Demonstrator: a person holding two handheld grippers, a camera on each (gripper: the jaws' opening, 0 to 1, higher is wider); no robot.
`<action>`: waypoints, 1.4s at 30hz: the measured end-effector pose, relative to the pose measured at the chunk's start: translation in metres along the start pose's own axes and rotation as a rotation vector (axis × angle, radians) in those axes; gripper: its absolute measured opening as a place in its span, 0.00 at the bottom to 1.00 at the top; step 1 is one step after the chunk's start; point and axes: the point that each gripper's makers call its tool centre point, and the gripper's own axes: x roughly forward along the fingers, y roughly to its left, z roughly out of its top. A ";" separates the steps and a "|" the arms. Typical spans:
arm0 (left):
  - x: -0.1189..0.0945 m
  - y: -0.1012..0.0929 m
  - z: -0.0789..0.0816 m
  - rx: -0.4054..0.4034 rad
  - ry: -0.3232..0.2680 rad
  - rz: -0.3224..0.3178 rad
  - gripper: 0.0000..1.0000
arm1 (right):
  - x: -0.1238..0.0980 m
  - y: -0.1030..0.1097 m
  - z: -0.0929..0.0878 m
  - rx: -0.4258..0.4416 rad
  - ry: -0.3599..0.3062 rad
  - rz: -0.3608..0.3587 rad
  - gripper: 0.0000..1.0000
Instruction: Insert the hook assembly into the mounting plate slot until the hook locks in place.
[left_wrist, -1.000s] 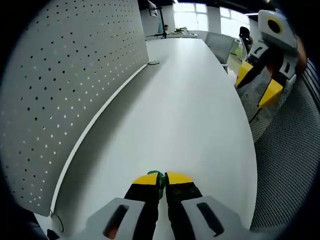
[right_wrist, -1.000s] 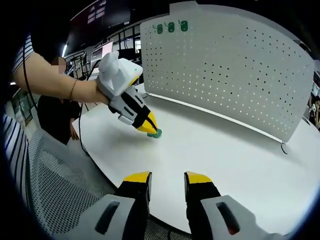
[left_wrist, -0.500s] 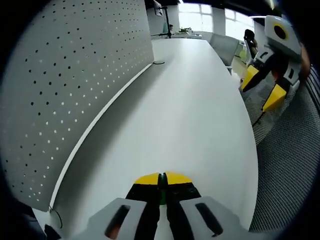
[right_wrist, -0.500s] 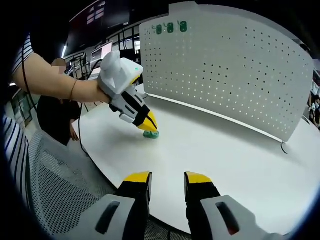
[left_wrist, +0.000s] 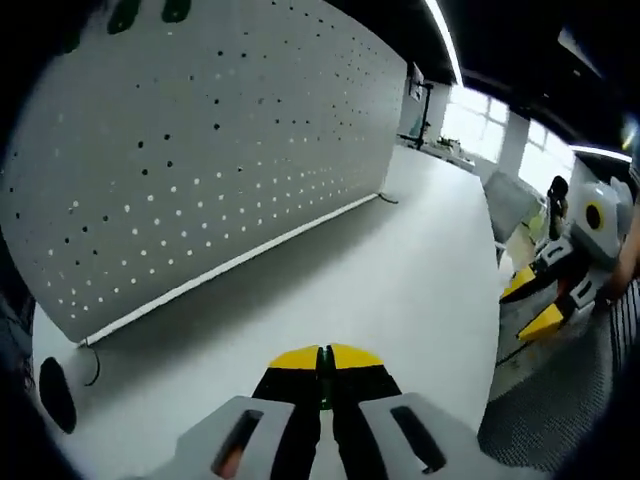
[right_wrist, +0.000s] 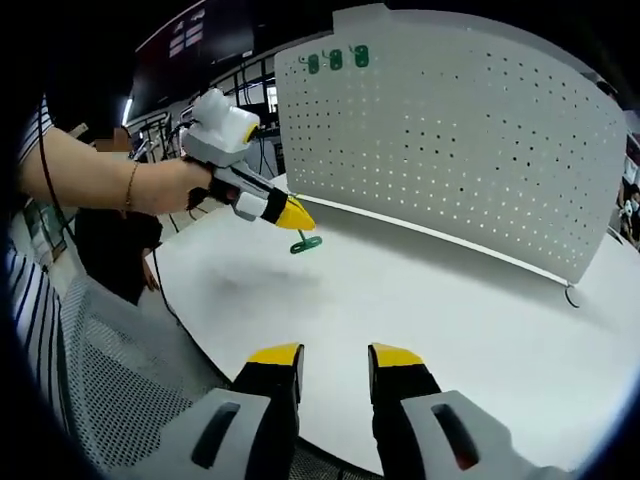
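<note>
My left gripper (right_wrist: 293, 215) pinches the green hook (right_wrist: 306, 243) above the table (right_wrist: 440, 300); my right gripper (right_wrist: 335, 357) hangs parted, holding nothing, near the pegboard (right_wrist: 470, 140).

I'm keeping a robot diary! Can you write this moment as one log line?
left gripper: shut on green hook, lifted off table | right gripper: open, empty | pegboard: three hooks on top

Upper left of the right gripper view — three green hooks (right_wrist: 336, 60) on one pegboard (right_wrist: 470, 140); a fourth hook (right_wrist: 306, 243) — held at mid-left.
</note>
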 end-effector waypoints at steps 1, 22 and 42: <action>-0.004 -0.002 0.006 -0.034 -0.028 -0.004 0.01 | 0.003 0.002 0.007 0.019 -0.017 0.012 0.24; -0.066 -0.024 0.056 -0.235 -0.331 0.099 0.01 | 0.051 0.053 0.103 0.145 -0.177 0.150 0.24; -0.102 -0.038 0.084 -0.353 -0.540 0.104 0.01 | 0.052 0.065 0.141 0.318 -0.257 0.212 0.05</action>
